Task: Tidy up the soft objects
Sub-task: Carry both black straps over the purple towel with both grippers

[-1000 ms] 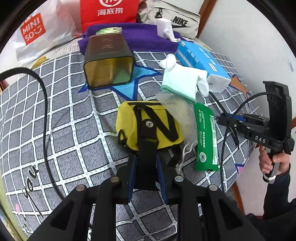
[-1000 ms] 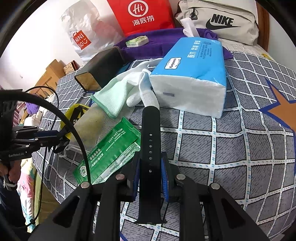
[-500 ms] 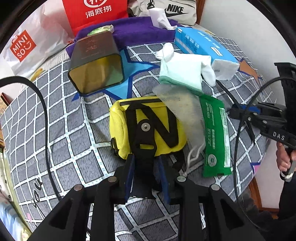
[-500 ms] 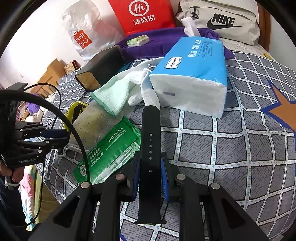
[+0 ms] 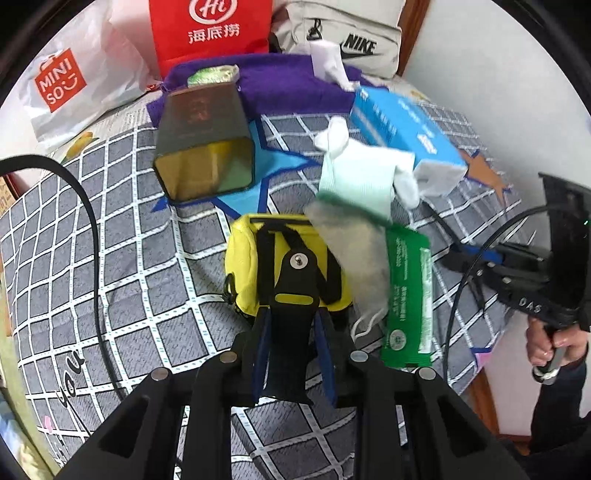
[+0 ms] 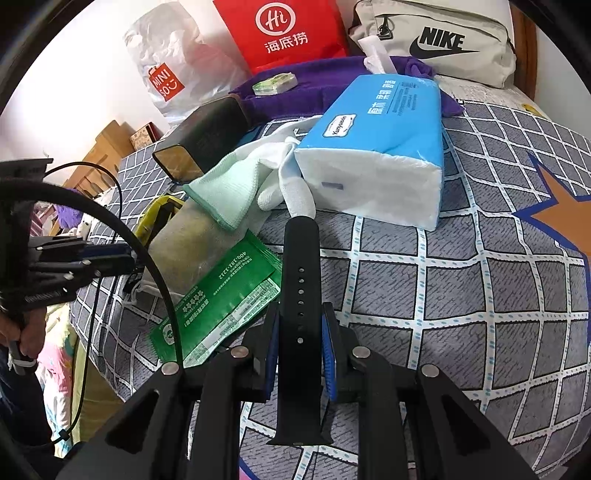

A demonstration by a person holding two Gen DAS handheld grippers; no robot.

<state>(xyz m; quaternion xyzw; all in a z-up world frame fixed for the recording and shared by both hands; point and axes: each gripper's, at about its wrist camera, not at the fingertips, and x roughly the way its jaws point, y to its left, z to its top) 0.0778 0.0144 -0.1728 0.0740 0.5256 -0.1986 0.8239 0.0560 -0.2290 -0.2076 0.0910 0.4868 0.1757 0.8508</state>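
Observation:
My left gripper (image 5: 291,332) is shut on the black strap tab of a yellow pouch (image 5: 243,258) that lies on the checked bed cover. My right gripper (image 6: 300,332) is shut on a black watch strap (image 6: 300,266) and holds it over the cover. A mint cloth (image 5: 354,184) with white gloves (image 5: 334,138), a gauzy drawstring bag (image 5: 354,251) and a green packet (image 5: 408,295) lie right of the pouch. The cloth (image 6: 225,192) and packet (image 6: 221,302) also show in the right wrist view, left of the strap.
A dark tin box (image 5: 201,147) lies on its side behind the pouch. A blue tissue pack (image 6: 380,147) lies ahead of the right gripper. A purple towel (image 5: 291,88), red bag (image 5: 210,33), Miniso bag (image 5: 62,85) and Nike bag (image 6: 439,40) line the back.
My left gripper has drawn back and lifted slightly with the pouch strap; the view has tilted so the box and bags sit lower. The right gripper with the watch strap has barely moved.

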